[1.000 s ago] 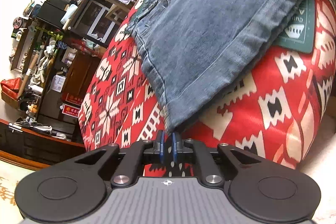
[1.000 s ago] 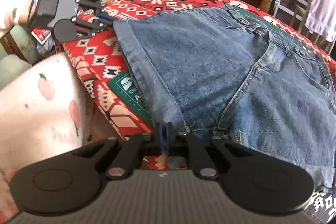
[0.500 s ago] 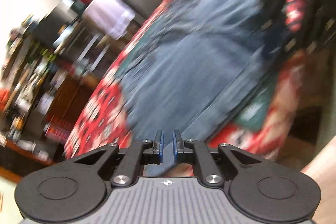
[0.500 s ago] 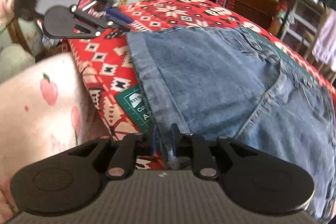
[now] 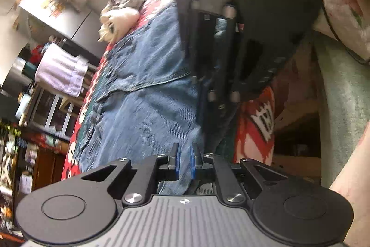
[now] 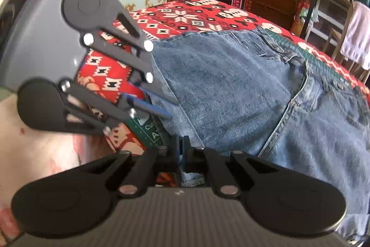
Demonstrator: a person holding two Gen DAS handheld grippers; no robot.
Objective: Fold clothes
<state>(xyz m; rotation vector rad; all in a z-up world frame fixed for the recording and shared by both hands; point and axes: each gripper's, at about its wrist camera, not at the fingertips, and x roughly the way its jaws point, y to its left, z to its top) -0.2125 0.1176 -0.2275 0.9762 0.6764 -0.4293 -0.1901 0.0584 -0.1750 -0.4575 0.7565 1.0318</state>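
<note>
The left claw (image 5: 183, 160) and right claw (image 6: 180, 148) each pinch, seemingly, the hem of the blue denim shorts (image 6: 242, 89), spread ahead over the red patterned worktop (image 6: 189, 13).

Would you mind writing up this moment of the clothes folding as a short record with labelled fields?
garment: denim shorts, spread flat
surface: table under a red patterned cloth
underlay: green cutting mat, partly hidden by the denim
left gripper: shut on the hem of the denim shorts
right gripper: shut on the same hem, jaws having just closed
gripper spacing: close together along the near hem
background: pale towel hanging over a chair
</note>
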